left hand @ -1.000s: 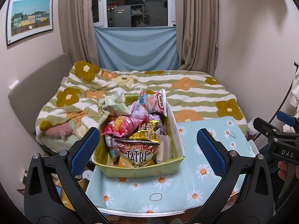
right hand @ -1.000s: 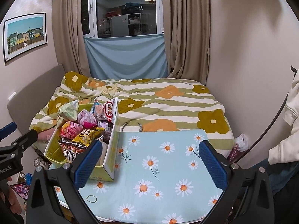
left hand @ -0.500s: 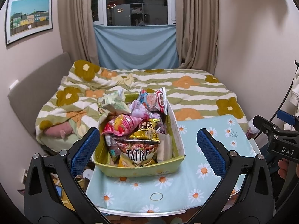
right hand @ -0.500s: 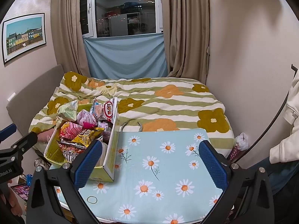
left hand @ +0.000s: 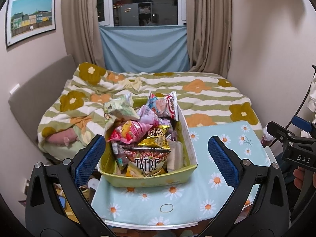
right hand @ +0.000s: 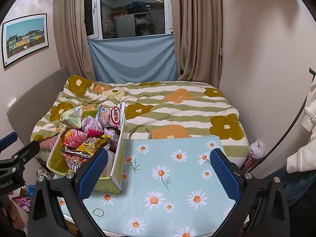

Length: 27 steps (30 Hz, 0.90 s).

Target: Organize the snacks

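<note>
Little is changing since a second ago: both views are drifting only slightly, and the yellow-green cardboard box (left hand: 150, 178) heaped with snack packets is staying on the left part of the daisy-print blue tabletop (left hand: 197, 195). The left gripper (left hand: 156, 158) is hovering spread wide and empty, framing the box; the right gripper (right hand: 158, 174) is likewise gaping over bare cloth. Only the right view is showing the box's white side wall (right hand: 119, 158); only the left is showing the brown "TATRE" bag (left hand: 147, 161) head-on.
</note>
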Available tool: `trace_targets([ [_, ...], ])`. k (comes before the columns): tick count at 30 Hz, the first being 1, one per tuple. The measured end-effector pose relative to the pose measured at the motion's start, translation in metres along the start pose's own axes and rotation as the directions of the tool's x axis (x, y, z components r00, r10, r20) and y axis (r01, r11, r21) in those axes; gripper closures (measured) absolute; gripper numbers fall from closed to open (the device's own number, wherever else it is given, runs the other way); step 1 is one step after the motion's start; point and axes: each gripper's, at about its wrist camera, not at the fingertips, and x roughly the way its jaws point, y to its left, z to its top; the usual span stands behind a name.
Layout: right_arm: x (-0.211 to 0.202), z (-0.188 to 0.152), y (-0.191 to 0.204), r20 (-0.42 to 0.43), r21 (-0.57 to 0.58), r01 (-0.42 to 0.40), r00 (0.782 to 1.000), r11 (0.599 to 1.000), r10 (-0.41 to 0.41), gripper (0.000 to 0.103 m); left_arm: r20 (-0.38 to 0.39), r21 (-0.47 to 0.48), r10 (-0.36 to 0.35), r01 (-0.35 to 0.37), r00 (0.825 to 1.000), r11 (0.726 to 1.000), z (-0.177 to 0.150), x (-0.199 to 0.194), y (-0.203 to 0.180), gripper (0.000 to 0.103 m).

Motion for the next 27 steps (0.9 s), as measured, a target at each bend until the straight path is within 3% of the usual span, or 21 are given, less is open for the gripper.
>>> trace_targets([
  [27, 0.0021, 0.0011, -0.0012, -0.007, 0.001, -0.006, 1.000, 1.000, 0.006, 0.000, -0.008, -0.019, -0.008, 0.008, 1.000, 1.000, 0.0026, 0.0074, 0.0050, 0.000],
])
